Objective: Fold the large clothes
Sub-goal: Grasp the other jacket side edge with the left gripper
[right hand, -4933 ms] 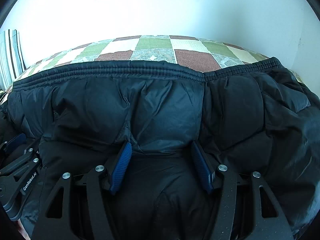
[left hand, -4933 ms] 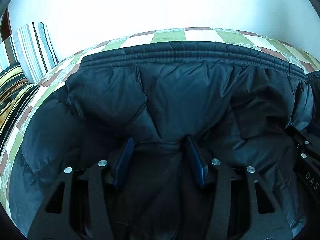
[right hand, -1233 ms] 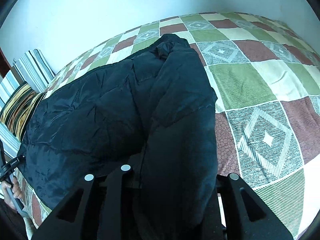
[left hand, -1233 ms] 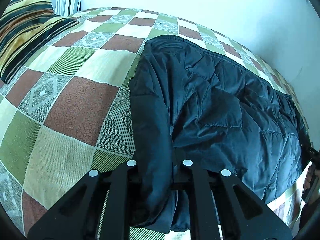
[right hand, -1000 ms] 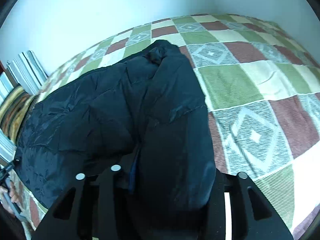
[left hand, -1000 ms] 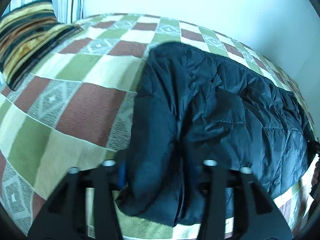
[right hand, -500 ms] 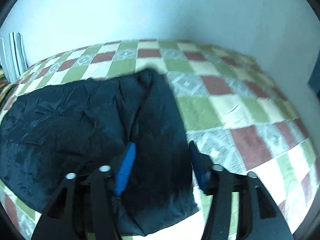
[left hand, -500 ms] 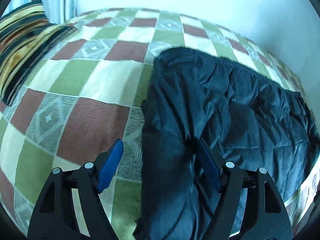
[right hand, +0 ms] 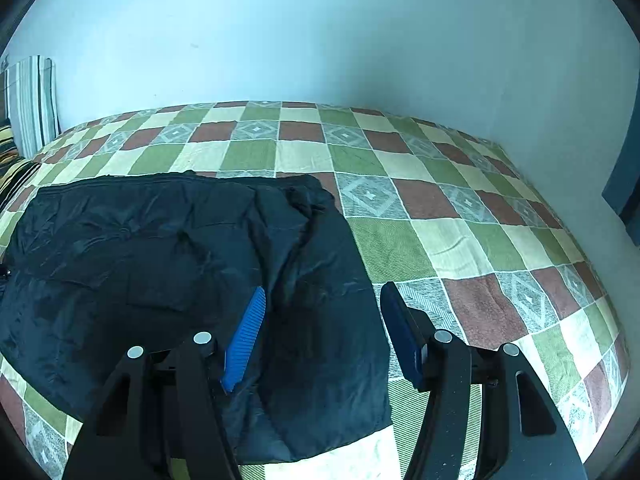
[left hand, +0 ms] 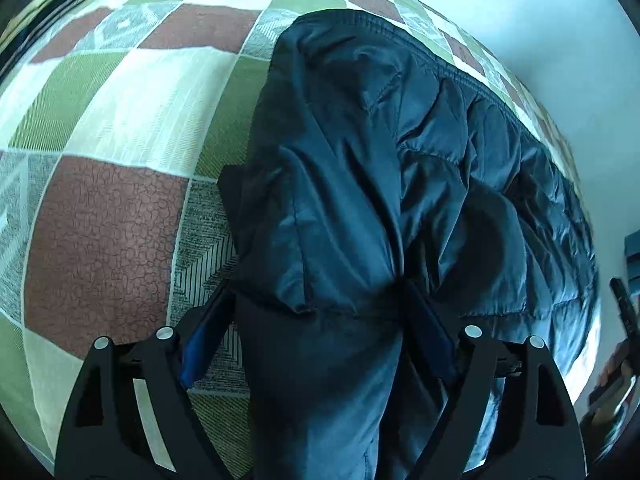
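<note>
Both claws just opened off jacket (right hand: 168, 264), left claw (left hand: 316, 344) straddling sleeve, right claw (right hand: 320, 336) raised

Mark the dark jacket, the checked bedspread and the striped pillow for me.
dark jacket (right hand: 160, 264): right wrist view, on its flat quilted body.
checked bedspread (right hand: 472, 240): right wrist view, on a bare pale square right of the jacket.
striped pillow (right hand: 30, 100): right wrist view, on its upright striped face by the wall.
</note>
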